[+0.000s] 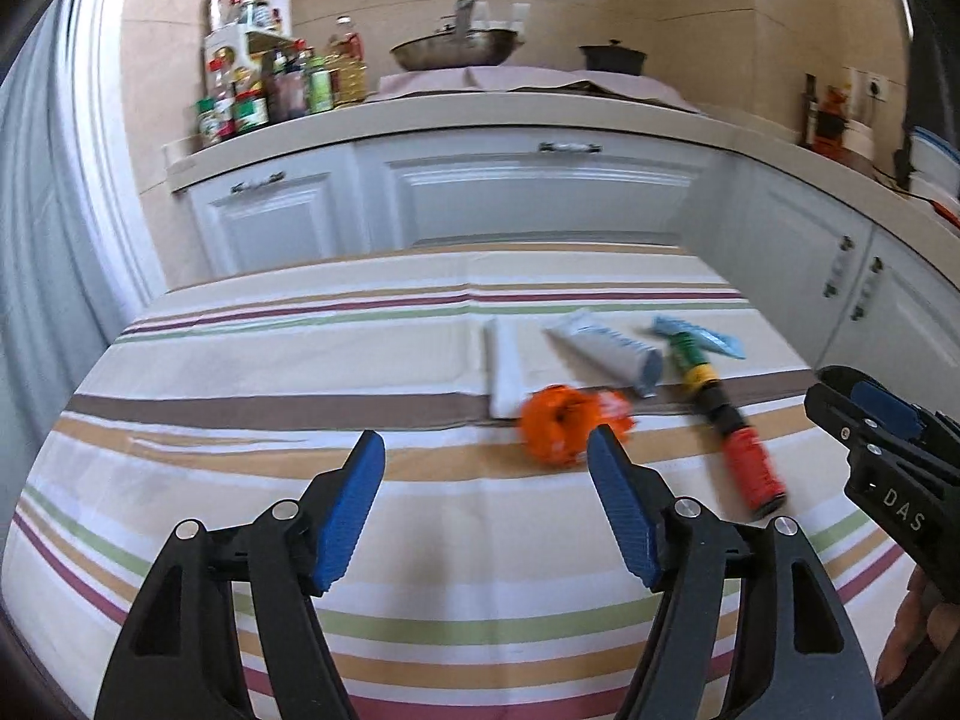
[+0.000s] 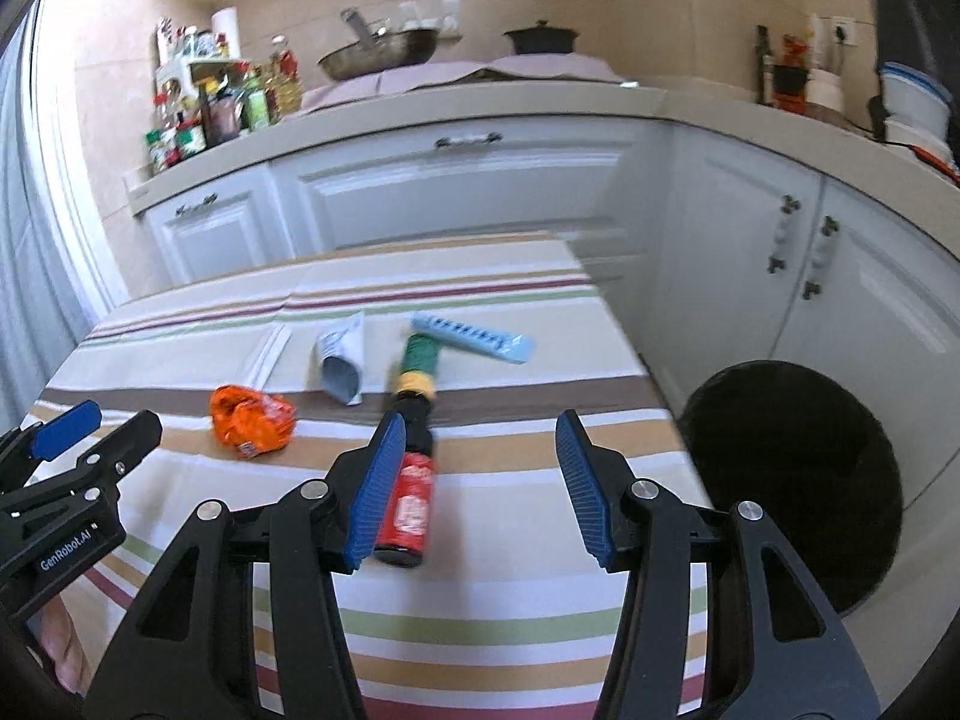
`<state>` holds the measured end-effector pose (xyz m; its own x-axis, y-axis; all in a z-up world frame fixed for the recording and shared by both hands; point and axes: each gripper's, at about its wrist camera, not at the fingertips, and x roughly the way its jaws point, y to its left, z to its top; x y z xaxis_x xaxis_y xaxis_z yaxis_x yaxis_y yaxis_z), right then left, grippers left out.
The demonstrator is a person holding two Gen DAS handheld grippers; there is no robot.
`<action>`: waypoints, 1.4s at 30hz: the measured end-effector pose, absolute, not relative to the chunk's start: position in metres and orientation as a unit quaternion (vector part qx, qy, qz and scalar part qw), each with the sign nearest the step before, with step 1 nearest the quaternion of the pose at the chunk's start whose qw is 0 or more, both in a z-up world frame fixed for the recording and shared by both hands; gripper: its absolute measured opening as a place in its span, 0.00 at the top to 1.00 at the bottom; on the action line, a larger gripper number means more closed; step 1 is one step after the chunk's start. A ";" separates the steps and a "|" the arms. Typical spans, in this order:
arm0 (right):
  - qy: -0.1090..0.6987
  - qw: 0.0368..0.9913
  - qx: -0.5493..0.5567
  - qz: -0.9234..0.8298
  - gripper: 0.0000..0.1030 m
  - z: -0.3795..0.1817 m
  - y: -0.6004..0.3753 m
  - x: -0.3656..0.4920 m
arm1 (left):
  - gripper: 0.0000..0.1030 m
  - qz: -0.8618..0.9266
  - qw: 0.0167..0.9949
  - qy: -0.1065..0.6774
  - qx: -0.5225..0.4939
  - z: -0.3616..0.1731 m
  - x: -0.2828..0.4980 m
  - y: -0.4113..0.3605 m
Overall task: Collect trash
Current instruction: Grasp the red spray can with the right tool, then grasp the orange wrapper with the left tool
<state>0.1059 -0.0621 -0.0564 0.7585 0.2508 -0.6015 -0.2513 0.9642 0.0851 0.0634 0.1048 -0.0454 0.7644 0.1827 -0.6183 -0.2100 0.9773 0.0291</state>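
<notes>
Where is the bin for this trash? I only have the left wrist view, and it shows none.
Observer: The right wrist view shows a round black bin on the floor, just off the right edge of the striped tablecloth.
Operator: Is anything between the right tongs?
Observer: No. The right tongs are open and empty; the dark bottle with the red label lies on the cloth under their left finger, not between the pads.
Operator: Any marking on the left tongs?
Observer: Yes, the left tongs carry "GenRobot.AI" on their side.
</notes>
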 end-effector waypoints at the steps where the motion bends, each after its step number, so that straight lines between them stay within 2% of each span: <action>1: 0.325 0.936 -0.001 0.136 0.51 -0.058 -0.059 0.107 | 0.34 0.108 0.938 0.328 -0.022 -0.046 0.063 0.109; 16: 0.407 0.902 -0.033 0.138 0.52 -0.086 -0.024 0.129 | 0.30 0.127 0.923 0.359 -0.054 -0.063 0.067 0.151; 18: 0.417 0.897 -0.038 0.139 0.55 -0.089 -0.021 0.132 | 0.29 0.126 0.922 0.362 -0.058 -0.064 0.067 0.152; 20: 0.425 0.893 -0.040 0.140 0.68 -0.092 -0.020 0.133 | 0.29 0.124 0.921 0.366 -0.060 -0.066 0.069 0.152; 23: 0.433 0.888 -0.045 0.145 0.78 -0.094 -0.018 0.134 | 0.29 0.120 0.920 0.368 -0.063 -0.066 0.070 0.151; 42: 0.381 0.916 -0.035 0.118 0.78 -0.072 -0.055 0.135 | 0.27 0.068 0.927 0.367 -0.042 -0.061 0.093 0.105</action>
<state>0.1348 -0.0553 -0.0716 0.6813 0.1892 -0.7071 -0.2433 0.9696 0.0250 0.0925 0.1047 -0.0614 0.7216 0.0950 -0.6858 -0.1564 0.9873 -0.0278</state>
